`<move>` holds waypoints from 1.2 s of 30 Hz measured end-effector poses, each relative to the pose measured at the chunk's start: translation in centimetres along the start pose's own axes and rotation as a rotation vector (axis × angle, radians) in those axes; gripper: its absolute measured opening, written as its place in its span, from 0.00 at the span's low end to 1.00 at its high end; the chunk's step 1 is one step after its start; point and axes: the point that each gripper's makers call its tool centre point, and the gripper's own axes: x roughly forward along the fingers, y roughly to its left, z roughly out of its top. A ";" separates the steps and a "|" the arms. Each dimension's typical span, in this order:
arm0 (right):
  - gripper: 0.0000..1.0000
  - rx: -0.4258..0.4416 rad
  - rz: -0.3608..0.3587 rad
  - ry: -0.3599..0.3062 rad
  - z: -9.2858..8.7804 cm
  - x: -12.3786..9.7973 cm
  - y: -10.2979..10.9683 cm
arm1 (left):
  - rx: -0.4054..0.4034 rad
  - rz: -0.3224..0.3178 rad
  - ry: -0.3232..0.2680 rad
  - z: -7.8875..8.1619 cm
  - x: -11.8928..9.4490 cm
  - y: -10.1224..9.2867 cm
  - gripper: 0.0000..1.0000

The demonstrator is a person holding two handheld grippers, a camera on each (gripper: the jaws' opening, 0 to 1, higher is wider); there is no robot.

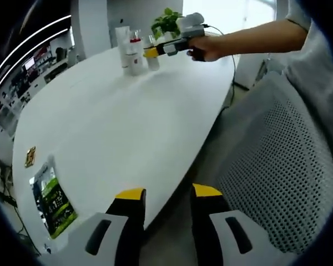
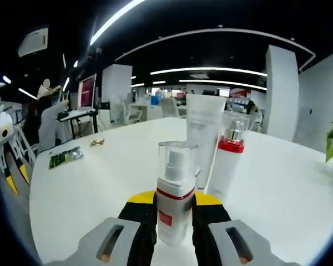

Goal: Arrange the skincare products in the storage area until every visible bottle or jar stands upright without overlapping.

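Right gripper clamps pump bottle (table edge well apart).

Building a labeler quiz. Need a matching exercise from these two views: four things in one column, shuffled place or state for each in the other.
Things
1. small pump bottle
2. white tube
3. green packet
4. left gripper

Places or states
A. open over the table edge
B. lying flat on the white table
C. between the jaws of the right gripper
D. standing upright behind the red-collared bottle

Pairs: 1-C, 2-D, 3-B, 4-A
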 end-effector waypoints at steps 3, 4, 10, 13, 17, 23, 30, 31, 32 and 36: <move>0.16 -0.006 -0.005 0.004 0.0 0.3 -0.6 | -0.016 0.007 -0.006 0.1 -0.1 0.3 0.28; 0.16 -0.012 -0.006 0.007 -0.1 0.4 -0.8 | -0.016 0.007 -0.005 0.1 -0.1 0.3 0.28; 0.16 0.002 -0.016 0.021 -0.8 0.7 -1.6 | 0.004 0.011 0.012 -0.2 0.0 0.2 0.28; 0.16 0.005 -0.015 0.023 -1.1 0.9 -1.7 | -0.001 0.022 0.008 -0.2 0.0 0.5 0.27; 0.16 -0.003 -0.014 0.039 -1.7 1.1 -1.8 | 0.002 0.033 0.009 -0.2 -0.1 0.7 0.27; 0.16 0.003 -0.011 0.019 -1.5 1.5 -1.9 | 0.009 0.036 0.017 -0.3 0.0 0.7 0.27; 0.16 0.019 -0.004 -0.005 -1.5 2.1 -2.0 | 0.015 0.047 0.028 -0.5 0.0 0.9 0.26; 0.16 0.022 -0.003 -0.006 -1.5 2.2 -2.1 | 0.015 0.047 0.028 -0.6 0.0 1.0 0.26; 0.16 0.021 -0.002 -0.006 -1.5 2.2 -2.1 | 0.016 0.047 0.029 -0.6 0.0 1.0 0.26; 0.16 0.009 0.006 -0.008 -1.4 2.3 -1.9 | 0.020 0.051 0.031 -0.6 0.0 1.0 0.25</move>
